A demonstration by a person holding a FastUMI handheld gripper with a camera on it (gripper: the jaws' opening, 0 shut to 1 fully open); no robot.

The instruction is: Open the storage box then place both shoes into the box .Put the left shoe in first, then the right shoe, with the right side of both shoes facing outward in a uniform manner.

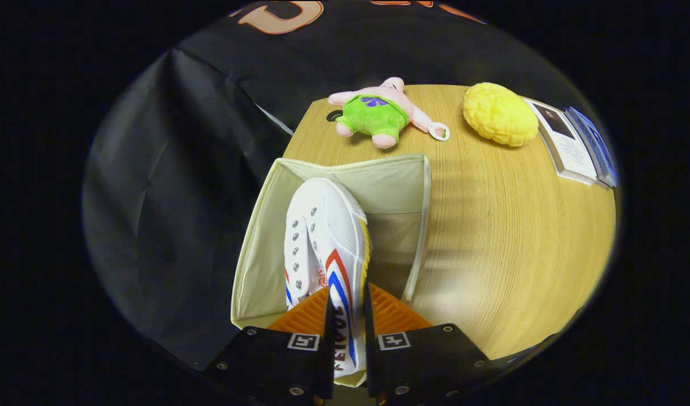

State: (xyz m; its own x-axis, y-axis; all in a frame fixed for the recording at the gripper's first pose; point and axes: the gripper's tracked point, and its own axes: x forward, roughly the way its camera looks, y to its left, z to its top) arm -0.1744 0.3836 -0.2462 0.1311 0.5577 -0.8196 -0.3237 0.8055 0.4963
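The claw [347, 316] is closed tight on a white shoe [322, 248] with red and blue stripes, held inside the open cream box [254, 254] ahead.

We are looking down on a light wooden table [508, 237] that is catching a soft glare toward three o'clock. Black cloth [170, 186] is hanging creased behind it, from nine round to twelve o'clock, folding into a corner.

Bright even overhead light, soft shadows under the plush toy [374, 113], fisheye bending edges, dim left side, sharp centre
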